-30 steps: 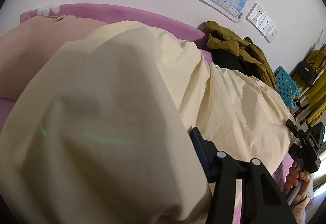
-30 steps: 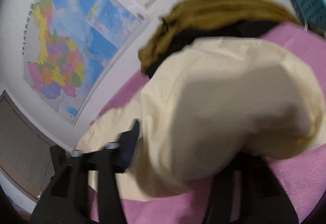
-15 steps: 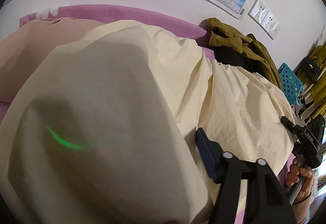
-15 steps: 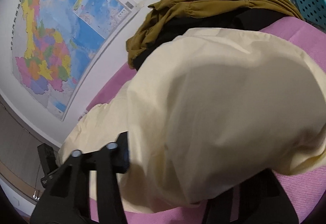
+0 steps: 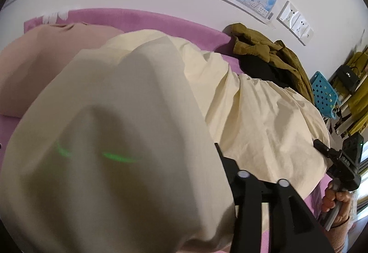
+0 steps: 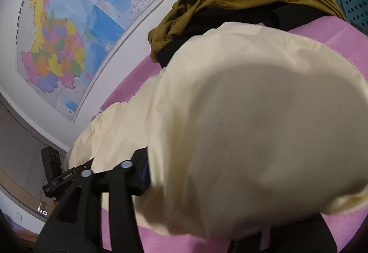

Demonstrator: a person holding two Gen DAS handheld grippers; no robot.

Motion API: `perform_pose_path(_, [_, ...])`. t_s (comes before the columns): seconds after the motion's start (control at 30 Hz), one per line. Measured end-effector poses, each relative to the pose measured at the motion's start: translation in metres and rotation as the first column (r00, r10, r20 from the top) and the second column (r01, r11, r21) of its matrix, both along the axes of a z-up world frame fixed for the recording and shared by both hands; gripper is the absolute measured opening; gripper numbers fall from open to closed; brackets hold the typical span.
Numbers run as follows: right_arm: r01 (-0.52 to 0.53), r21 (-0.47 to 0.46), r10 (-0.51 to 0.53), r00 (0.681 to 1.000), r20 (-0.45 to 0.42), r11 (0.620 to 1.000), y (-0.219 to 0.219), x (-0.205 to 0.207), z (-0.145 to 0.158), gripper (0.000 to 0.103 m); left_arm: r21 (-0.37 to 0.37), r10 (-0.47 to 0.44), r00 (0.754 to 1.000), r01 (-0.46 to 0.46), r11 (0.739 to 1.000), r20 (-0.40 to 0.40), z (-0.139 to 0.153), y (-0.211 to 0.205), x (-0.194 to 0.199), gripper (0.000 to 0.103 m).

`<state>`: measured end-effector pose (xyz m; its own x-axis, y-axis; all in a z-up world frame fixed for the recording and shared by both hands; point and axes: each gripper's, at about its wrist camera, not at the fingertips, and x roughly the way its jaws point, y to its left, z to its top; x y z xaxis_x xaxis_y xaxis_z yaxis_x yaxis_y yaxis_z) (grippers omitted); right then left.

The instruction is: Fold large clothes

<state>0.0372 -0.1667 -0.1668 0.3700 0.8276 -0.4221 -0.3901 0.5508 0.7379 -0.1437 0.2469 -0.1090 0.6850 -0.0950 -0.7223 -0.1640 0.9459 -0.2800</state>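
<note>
A large cream garment (image 5: 264,119) lies spread over the purple bed (image 5: 142,18). One bunched end of it fills the left wrist view and hides most of my left gripper (image 5: 138,161). Only that gripper's right finger (image 5: 222,158) shows, pressed against the bunch; its jaws are closing on the cloth. The other end of the cream garment (image 6: 253,114) bulges between the jaws of my right gripper (image 6: 230,174). Those jaws are opening, and the blue pad (image 6: 144,172) still touches the fabric. A hand (image 5: 335,197) holds the right gripper (image 5: 340,161) at the bed's right edge.
An olive jacket (image 5: 271,55) over a black garment (image 5: 257,68) is piled at the wall by the sockets (image 5: 296,22). A beige-pink garment (image 5: 34,68) lies at the far left. A blue perforated basket (image 5: 322,94) stands beyond the bed's right side. A map (image 6: 64,29) hangs above.
The right gripper has tilted a little, so the olive jacket sits higher in its view and the cream bunch fills more of it. The left view is almost unchanged.
</note>
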Motion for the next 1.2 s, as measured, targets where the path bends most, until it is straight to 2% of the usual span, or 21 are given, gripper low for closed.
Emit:
perform_pose_path(0.07, [0.022,0.0,-0.022,1.0,0.0,1.0,0.005,0.004,-0.002,0.062,0.012,0.002,1.0,-0.002,1.0,-0.001,-0.003,0.0,0.003,0.055])
perform_pose_path(0.13, [0.027,-0.001,-0.027,1.0,0.005,1.0,0.009,0.008,-0.002,0.063,0.004,-0.017,1.0,0.017,1.0,-0.019,-0.009,0.0,0.01,0.065])
perform_pose_path(0.2, [0.031,0.011,-0.031,1.0,-0.001,0.999,0.012,0.011,-0.002,0.053,0.001,-0.013,1.0,0.013,1.0,-0.01,-0.01,0.0,0.012,0.065])
perform_pose_path(0.23, [0.032,0.014,-0.032,0.999,-0.002,0.999,0.012,0.012,-0.002,0.044,0.0,-0.011,1.0,0.011,1.0,-0.012,-0.011,0.001,0.013,0.063])
perform_pose_path(0.27, [0.025,0.02,-0.025,1.0,-0.001,1.0,0.012,0.012,-0.001,0.036,-0.005,-0.004,1.0,0.004,1.0,-0.012,-0.01,0.002,0.014,0.06])
perform_pose_path(0.33, [0.012,0.03,-0.013,1.0,0.021,0.999,0.011,0.01,0.006,0.026,-0.016,0.0,1.0,0.0,1.0,-0.009,-0.007,0.004,0.013,0.042])
perform_pose_path(0.37, [0.004,0.054,-0.005,1.0,0.022,0.999,0.009,0.008,0.012,0.022,-0.017,-0.001,1.0,0.001,1.0,-0.006,-0.004,0.004,0.013,0.039])
perform_pose_path(0.43, [-0.011,0.087,0.008,0.999,0.036,0.996,0.008,0.005,0.025,0.019,-0.006,-0.01,1.0,0.01,1.0,-0.001,0.005,0.003,0.012,0.032])
perform_pose_path(0.63, [-0.077,0.108,0.059,0.986,0.159,0.991,0.018,-0.009,0.086,0.016,0.022,-0.04,0.997,0.039,0.999,0.064,0.048,0.011,0.009,0.025])
perform_pose_path(0.8, [-0.141,0.11,0.108,0.959,0.262,0.984,0.04,-0.015,0.136,0.016,0.04,-0.049,0.992,0.045,0.998,0.115,0.088,0.028,0.004,0.023])
perform_pose_path(1.0, [-0.231,0.128,0.173,0.918,0.357,0.964,0.085,-0.01,0.186,0.015,0.088,0.019,0.976,-0.039,0.995,0.218,0.141,0.065,-0.014,0.023])
perform_pose_path(1.1, [-0.271,0.133,0.203,0.901,0.383,0.953,0.115,-0.005,0.204,0.015,0.122,0.075,0.963,-0.11,0.986,0.259,0.164,0.088,-0.023,0.023])
perform_pose_path(1.2, [-0.318,0.137,0.238,0.88,0.411,0.938,0.156,0.001,0.224,0.015,0.169,0.144,0.946,-0.199,0.965,0.292,0.187,0.119,-0.03,0.023])
